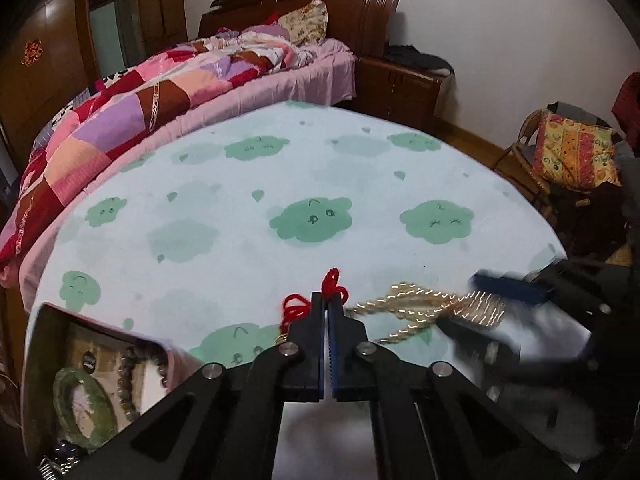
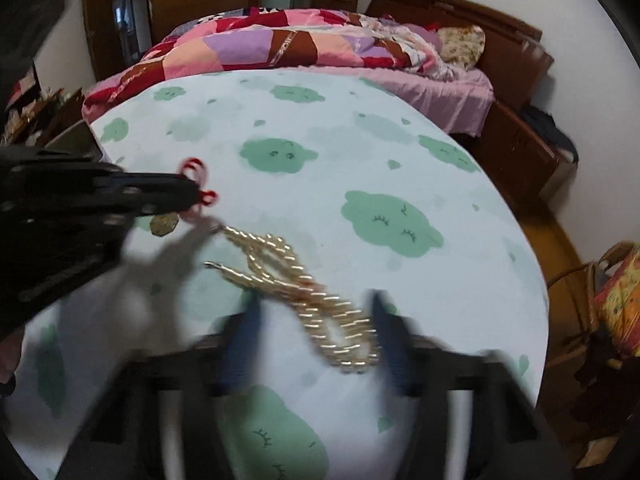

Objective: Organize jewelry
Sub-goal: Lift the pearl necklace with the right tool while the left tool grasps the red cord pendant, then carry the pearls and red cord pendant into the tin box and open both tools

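Left gripper (image 1: 328, 304): jaws closed on the red cord (image 1: 331, 282) above the bench (image 1: 240, 184). Right gripper (image 2: 316, 320): jaws apart, blurred, straddling the gold bead necklace (image 2: 304, 288) lying on the bench; contact cannot be determined. Open box (image 1: 52, 332) holds a green bangle (image 1: 80, 412).

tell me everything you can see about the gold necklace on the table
The gold necklace is a thick bundle of twisted strands of small shiny bead-like pieces, pale gold, looking like metal or glass. It lies flat and looped over itself on the tablecloth, running diagonally. Its near end sits between the blurred blue pads of the right gripper, whose jaws stand apart; contact is unclear. Its far end reaches toward the red cord pinched in the left gripper.
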### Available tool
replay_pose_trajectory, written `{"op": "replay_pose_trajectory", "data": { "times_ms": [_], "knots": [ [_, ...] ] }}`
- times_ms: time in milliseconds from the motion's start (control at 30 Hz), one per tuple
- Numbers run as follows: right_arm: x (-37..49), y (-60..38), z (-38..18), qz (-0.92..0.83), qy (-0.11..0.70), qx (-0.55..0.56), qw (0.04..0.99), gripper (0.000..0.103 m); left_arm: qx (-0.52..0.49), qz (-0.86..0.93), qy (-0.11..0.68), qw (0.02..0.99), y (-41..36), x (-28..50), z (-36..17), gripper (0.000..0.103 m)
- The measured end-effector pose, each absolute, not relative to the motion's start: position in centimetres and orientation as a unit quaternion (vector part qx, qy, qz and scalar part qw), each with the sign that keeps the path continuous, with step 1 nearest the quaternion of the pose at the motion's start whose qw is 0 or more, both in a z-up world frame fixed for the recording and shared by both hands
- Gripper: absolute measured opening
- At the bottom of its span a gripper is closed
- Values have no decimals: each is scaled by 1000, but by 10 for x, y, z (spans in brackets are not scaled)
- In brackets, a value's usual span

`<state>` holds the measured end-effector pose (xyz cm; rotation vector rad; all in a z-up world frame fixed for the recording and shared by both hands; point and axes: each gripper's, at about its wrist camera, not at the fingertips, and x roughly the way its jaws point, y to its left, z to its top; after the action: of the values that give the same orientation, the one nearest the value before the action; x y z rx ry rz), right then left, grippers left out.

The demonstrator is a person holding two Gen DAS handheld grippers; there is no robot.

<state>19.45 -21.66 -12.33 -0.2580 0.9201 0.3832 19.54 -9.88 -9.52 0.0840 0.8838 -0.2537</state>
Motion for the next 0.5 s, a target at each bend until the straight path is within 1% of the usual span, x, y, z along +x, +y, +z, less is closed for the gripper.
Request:
{"op": "replay_pose_trajectory", "data": {
  "times_ms": [33, 67, 200, 367, 500],
  "knots": [
    [195, -219, -124, 192, 446, -106, 868, 21, 38, -124, 423, 897, -97, 193, -93, 0],
    [195, -220, -124, 191, 448, -103, 867, 16, 34, -125, 420, 898, -95, 189, -90, 0],
    [187, -222, -121, 189, 447, -95, 869, 16, 28, -126, 406, 905, -89, 179, -81, 0],
    [168, -230, -109, 193, 427, -48, 882, 16, 21, -132, 386, 913, -81, 161, -65, 0],
    [157, -229, -100, 192, 409, -34, 892, 16, 16, -140, 379, 915, -79, 150, -59, 0]
  ]
}}
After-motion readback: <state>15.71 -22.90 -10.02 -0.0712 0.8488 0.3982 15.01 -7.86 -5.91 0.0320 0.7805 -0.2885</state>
